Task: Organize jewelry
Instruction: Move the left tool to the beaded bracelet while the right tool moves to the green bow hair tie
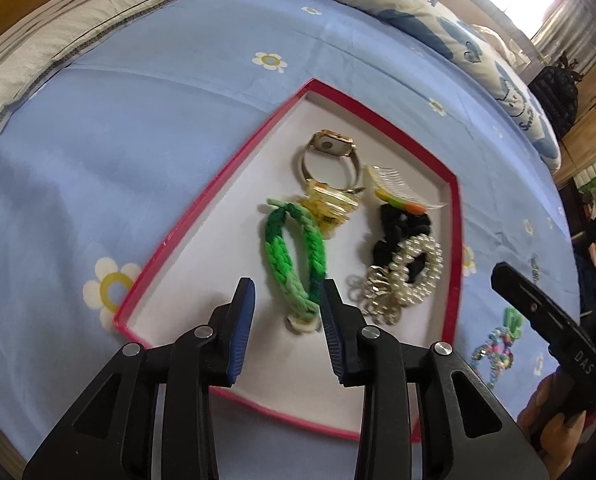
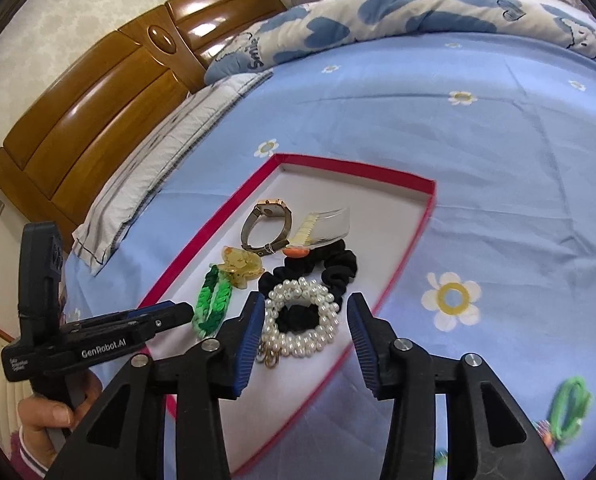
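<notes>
Inspection of the remaining loose piece: a beaded bracelet (image 1: 494,350), multicoloured with a green bow or tassel, lies on the bed (image 1: 157,140) outside the red-rimmed tray (image 1: 456,240). It sits to the right of my right gripper (image 2: 306,336) and nearer to me than the fingertips; in the right wrist view only its green end (image 2: 570,404) shows, blurred, at the lower right. I cannot tell its long axis with confidence.

The right hand is clearly the nearer one. The left gripper (image 1: 287,332) is over the tray's near left part, with the tray between it and the bracelet.

Directly ahead of the right fingers (image 2: 253,336) lies the pearl bracelet (image 2: 302,320), resting on a black scrunchie (image 2: 338,268) inside the tray. Between and just beyond the left fingers (image 1: 241,332) lies the green braided bracelet (image 1: 298,260), its long axis running away from me.

Finger state: both pairs are released. The right stands moderately apart, pads clear of the pearls. The left stands narrower; the right-hand pad looks close to the braid, but I judge nothing gripped.

Judgement: the next move calls for swinging the right hand rightward and back.
</notes>
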`<state>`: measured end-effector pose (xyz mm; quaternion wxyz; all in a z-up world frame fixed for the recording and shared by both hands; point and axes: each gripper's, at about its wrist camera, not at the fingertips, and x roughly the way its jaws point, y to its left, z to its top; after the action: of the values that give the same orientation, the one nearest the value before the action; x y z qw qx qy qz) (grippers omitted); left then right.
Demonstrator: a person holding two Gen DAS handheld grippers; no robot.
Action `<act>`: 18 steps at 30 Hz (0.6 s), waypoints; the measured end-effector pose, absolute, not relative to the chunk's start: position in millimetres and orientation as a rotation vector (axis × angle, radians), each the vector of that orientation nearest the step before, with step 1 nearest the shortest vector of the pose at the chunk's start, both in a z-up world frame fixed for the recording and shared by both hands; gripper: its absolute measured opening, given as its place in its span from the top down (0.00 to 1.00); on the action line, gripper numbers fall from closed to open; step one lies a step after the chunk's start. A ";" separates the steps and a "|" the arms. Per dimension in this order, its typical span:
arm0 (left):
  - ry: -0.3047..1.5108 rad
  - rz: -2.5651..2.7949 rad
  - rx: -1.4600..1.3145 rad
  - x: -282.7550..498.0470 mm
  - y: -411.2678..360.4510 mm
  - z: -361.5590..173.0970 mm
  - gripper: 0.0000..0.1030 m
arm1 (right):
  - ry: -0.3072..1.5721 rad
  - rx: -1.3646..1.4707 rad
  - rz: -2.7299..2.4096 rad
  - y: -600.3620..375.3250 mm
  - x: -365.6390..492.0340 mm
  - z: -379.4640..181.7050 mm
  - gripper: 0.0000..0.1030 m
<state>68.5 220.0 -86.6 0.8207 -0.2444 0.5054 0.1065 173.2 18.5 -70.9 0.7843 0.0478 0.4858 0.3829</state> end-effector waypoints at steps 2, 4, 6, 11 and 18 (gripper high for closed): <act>1.064 0.213 -0.520 64.5 213.9 -80.6 0.70 | 1.043 0.110 0.818 8.3 169.9 -67.5 0.54; 1.057 0.197 -0.512 61.2 206.3 -74.8 0.70 | 1.037 0.118 0.801 -7.9 164.4 -64.3 0.52; 1.050 0.171 -0.499 58.4 195.0 -68.9 0.70 | 1.037 0.128 0.780 -25.0 159.8 -63.1 0.51; 1.044 0.123 -0.483 53.9 167.1 -59.2 0.64 | 1.032 0.161 0.712 -69.0 149.7 -61.8 0.51; 1.054 0.062 -0.443 49.8 129.5 -53.8 0.64 | 1.023 0.196 0.615 -126.9 135.9 -61.9 0.50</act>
<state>49.8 129.5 -53.8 0.8405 -0.2096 0.4987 0.0292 135.9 -126.9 -61.9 0.8225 0.0922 0.4810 0.2892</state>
